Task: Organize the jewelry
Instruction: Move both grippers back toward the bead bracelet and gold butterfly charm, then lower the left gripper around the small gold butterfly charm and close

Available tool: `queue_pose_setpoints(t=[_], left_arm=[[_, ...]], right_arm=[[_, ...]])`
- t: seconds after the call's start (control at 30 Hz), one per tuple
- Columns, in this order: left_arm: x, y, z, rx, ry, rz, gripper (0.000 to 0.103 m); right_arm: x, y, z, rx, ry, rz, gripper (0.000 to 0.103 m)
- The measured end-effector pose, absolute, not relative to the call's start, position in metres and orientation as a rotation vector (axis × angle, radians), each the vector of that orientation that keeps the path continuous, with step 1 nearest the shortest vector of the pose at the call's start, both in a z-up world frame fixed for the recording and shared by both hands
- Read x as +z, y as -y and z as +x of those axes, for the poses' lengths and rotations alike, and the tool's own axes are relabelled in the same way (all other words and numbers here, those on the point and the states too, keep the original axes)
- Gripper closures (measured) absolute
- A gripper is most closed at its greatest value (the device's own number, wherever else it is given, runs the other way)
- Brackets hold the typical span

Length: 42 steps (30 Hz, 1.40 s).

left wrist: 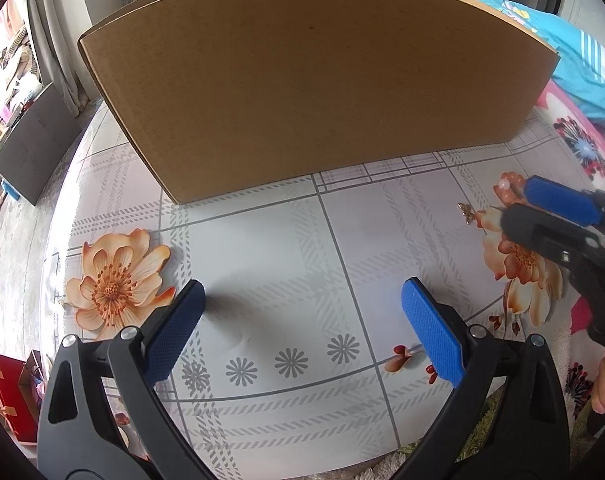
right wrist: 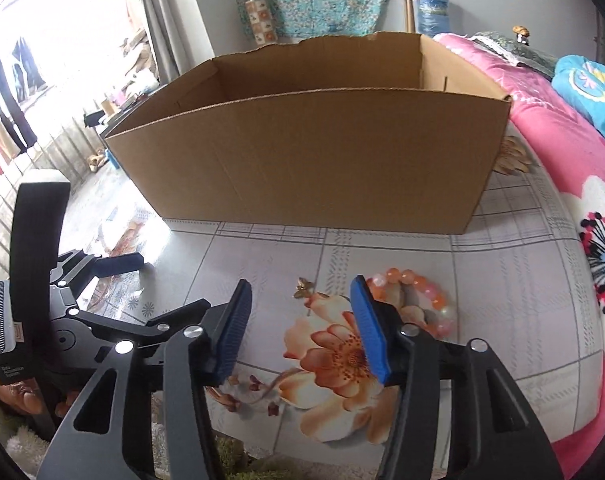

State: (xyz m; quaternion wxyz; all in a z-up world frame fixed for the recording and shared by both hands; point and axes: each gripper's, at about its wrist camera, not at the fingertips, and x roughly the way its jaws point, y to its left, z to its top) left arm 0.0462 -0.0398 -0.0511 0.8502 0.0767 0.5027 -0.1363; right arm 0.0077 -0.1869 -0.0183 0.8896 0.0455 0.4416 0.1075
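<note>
A large open cardboard box (left wrist: 302, 92) stands on the flowered tablecloth, also in the right wrist view (right wrist: 314, 160). An orange and pink bead bracelet (right wrist: 430, 296) lies on the cloth just right of my right gripper's right finger; a few of its beads (left wrist: 506, 186) show in the left wrist view. A small gold butterfly trinket (right wrist: 303, 287) lies ahead of my right gripper (right wrist: 302, 304), also in the left wrist view (left wrist: 466, 212). My right gripper is open and empty. My left gripper (left wrist: 302, 296) is open and empty over bare cloth, left of the right one.
The tablecloth (left wrist: 286, 248) has printed orange flowers. A pink floral blanket (right wrist: 562, 200) and blue bedding (right wrist: 590, 92) lie to the right. The table edge drops off at left toward the floor and a dark board (left wrist: 34, 144).
</note>
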Motion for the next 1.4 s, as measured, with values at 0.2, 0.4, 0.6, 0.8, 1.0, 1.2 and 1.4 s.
queue_pose_setpoints(t=[0.2, 0.4, 0.6, 0.8, 1.0, 1.2, 1.4], left_arm=[[-0.050, 0.031, 0.038, -0.305, -1.052, 0.168, 0.008], [-0.048, 0.016, 0.033, -0.296, -1.043, 0.161, 0.008], [-0.048, -0.002, 0.033, -0.277, -1.044, 0.150, 0.008], [-0.048, -0.015, 0.030, -0.272, -1.039, 0.147, 0.008], [-0.047, -0.023, 0.023, -0.266, -1.026, 0.146, 0.008], [-0.046, -0.012, 0.013, -0.268, -1.007, 0.154, 0.008], [-0.032, -0.002, 0.004, -0.349, -0.953, 0.134, 0.008]], right_arm=[[-0.035, 0.174, 0.029, 0.236, -0.968, 0.058, 0.078], [-0.042, 0.171, 0.040, 0.237, -0.985, 0.038, 0.093], [-0.045, 0.162, 0.038, 0.283, -1.005, 0.070, 0.095], [-0.052, 0.141, 0.031, 0.385, -1.030, 0.170, 0.095], [-0.049, 0.150, 0.028, 0.416, -1.017, 0.268, 0.094], [-0.039, 0.186, 0.017, 0.336, -0.982, 0.317, 0.092], [-0.046, 0.202, 0.004, 0.289, -0.989, 0.325, 0.092]])
